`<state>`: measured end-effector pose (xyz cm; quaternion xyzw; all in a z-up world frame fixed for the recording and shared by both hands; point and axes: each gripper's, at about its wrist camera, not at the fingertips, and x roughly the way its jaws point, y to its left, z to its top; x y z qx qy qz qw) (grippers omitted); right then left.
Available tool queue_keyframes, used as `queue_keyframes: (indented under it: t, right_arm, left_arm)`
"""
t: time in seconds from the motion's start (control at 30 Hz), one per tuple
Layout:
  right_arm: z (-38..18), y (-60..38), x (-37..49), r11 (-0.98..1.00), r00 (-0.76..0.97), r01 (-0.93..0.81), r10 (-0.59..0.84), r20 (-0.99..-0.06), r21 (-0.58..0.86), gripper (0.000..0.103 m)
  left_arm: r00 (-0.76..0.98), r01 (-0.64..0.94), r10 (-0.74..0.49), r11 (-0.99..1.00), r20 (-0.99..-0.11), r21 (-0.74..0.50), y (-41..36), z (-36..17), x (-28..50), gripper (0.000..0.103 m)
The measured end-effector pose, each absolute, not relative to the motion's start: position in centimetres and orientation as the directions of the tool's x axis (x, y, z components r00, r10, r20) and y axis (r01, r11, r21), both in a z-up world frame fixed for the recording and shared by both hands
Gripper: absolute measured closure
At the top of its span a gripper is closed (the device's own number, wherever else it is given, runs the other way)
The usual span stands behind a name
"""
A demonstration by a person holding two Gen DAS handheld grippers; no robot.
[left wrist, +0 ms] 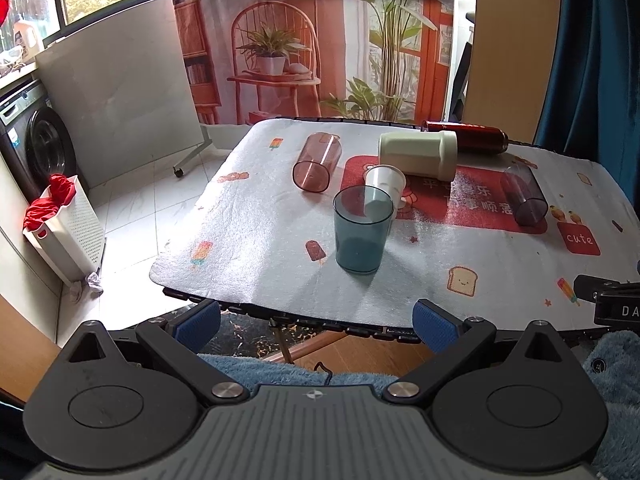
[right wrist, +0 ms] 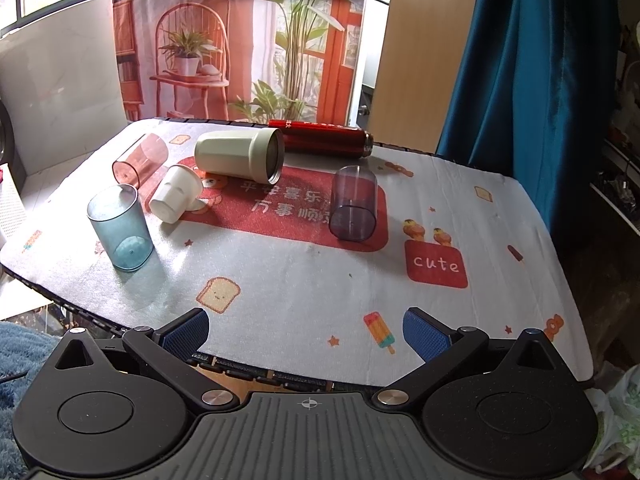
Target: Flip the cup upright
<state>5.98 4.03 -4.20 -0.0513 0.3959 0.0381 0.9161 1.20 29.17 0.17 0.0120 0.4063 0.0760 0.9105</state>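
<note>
A blue clear cup (left wrist: pixel 362 230) stands upright near the table's front; it also shows in the right wrist view (right wrist: pixel 120 226). A pink clear cup (left wrist: pixel 317 162) (right wrist: pixel 139 157), a small white cup (left wrist: pixel 385 184) (right wrist: pixel 176 194), a cream mug (left wrist: pixel 418 154) (right wrist: pixel 240 155) and a purple clear cup (left wrist: pixel 524 195) (right wrist: pixel 354 204) lie on their sides. My left gripper (left wrist: pixel 318 326) is open and empty at the front edge, short of the blue cup. My right gripper (right wrist: pixel 306 336) is open and empty over the front edge.
A red flask (left wrist: pixel 466 136) (right wrist: pixel 320 138) lies at the back of the table (left wrist: pixel 260 248). A laundry basket (left wrist: pixel 64 232) and a washing machine (left wrist: pixel 36 140) stand on the floor at left. A blue curtain (right wrist: pixel 528 80) hangs at right.
</note>
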Motion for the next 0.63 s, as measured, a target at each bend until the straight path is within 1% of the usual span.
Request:
queue_keyframes:
  t: [0.63]
  right_arm:
    - [-4.49, 3.97, 5.96, 0.992, 0.678, -0.106, 0.027, -0.734, -0.062, 0.0]
  left_arm:
    - [0.66, -0.13, 0.151, 0.988, -0.736, 0.086, 29.06, -0.03, 1.14, 0.0]
